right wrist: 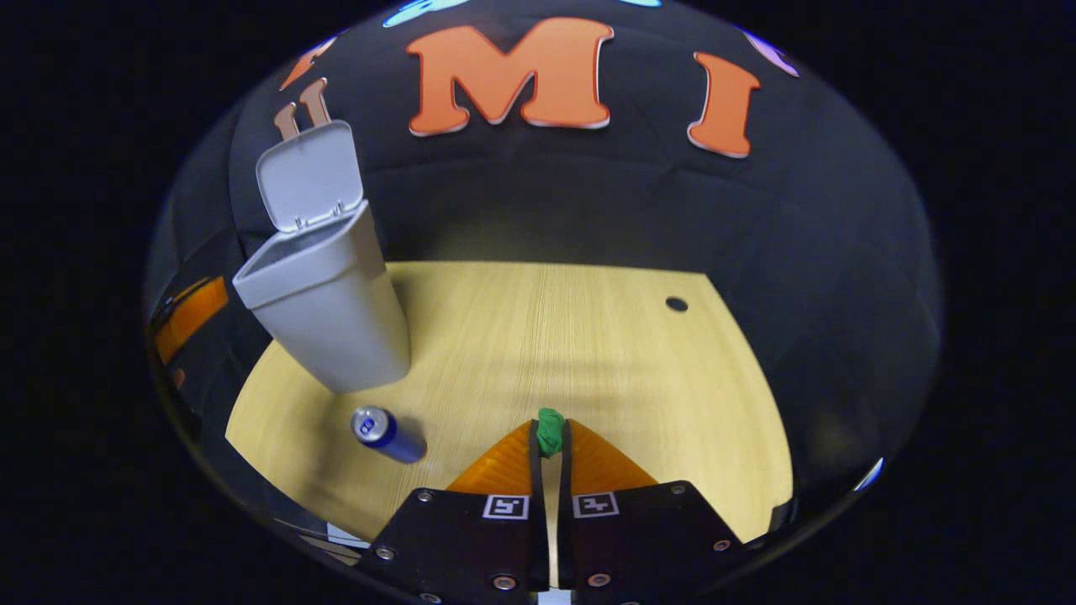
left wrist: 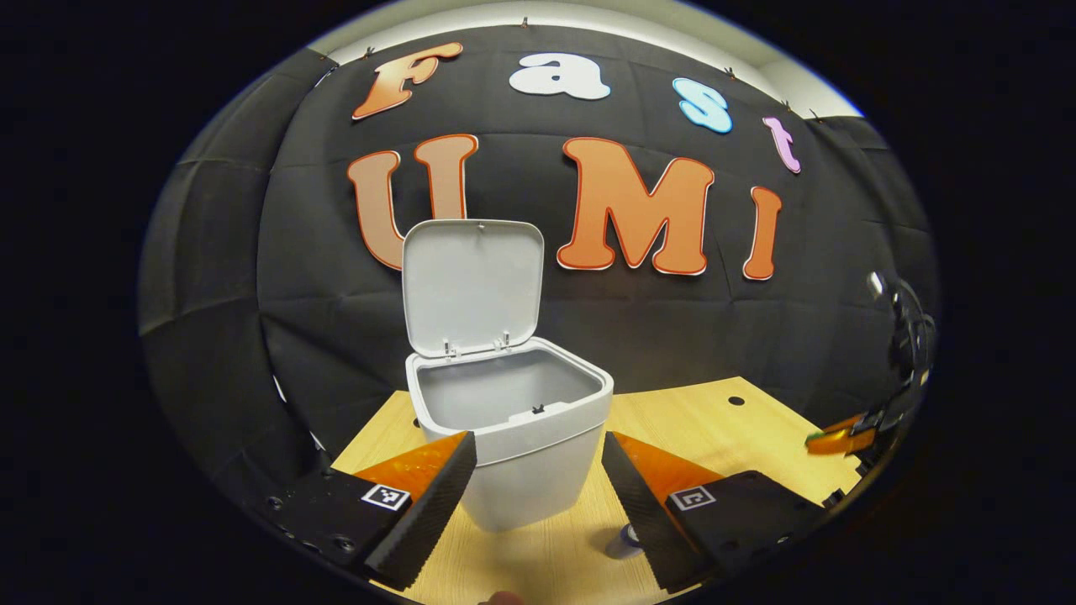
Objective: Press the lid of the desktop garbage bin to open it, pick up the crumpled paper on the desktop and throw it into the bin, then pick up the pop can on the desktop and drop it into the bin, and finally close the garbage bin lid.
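Right gripper view has my right gripper pinching the green crumpled paper above the desk's near edge, bound for the open-lidded bin at its left edge, while my left gripper waits spread apart

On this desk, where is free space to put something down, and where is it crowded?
Free: the wide desktop right of the bin, up to the small hole. Crowded: the near-left corner, where the pop can lies close beside the bin.
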`<state>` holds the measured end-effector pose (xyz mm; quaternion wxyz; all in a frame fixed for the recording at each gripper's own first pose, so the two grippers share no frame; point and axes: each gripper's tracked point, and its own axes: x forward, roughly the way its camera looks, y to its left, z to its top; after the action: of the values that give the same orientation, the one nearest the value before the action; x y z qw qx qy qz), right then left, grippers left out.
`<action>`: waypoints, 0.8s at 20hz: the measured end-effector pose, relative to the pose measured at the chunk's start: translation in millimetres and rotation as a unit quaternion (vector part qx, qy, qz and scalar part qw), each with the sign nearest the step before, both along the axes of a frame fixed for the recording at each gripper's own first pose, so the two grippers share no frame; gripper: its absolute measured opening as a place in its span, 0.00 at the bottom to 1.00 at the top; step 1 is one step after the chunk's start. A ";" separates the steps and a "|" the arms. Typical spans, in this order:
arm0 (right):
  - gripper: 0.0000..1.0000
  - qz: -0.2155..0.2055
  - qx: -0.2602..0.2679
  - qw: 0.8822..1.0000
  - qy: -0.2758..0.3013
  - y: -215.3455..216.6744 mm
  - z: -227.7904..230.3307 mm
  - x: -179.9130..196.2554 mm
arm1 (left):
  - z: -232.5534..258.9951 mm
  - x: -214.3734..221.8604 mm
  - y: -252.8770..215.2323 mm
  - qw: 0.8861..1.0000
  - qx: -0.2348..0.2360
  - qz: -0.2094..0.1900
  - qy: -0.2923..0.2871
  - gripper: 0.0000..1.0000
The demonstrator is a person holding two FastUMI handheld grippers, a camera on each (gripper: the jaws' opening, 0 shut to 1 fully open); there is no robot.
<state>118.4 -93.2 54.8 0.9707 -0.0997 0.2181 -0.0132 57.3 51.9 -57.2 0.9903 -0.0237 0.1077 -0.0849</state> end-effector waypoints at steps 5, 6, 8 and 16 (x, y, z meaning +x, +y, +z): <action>0.04 0.061 -0.006 0.994 -0.094 47.9 98.8 26.4 | 14.6 -6.1 15.5 1.000 0.001 0.012 -0.013 0.95; 0.04 0.076 -0.011 0.991 -0.110 60.3 115.7 31.5 | 16.6 -6.9 19.5 1.000 0.002 0.015 -0.014 0.96; 0.04 0.111 -0.015 0.983 -0.145 90.9 147.7 43.2 | 16.5 -10.7 28.1 1.000 0.004 0.022 -0.014 0.96; 0.05 0.245 -0.011 0.952 -0.182 245.6 187.1 83.1 | 0.1 -28.4 76.4 0.998 0.007 0.064 0.007 0.96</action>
<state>201.5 152.4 241.8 0.9661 -0.1567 0.0062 0.2051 29.0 128.4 -57.1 0.9930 -0.0246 0.1136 -0.0201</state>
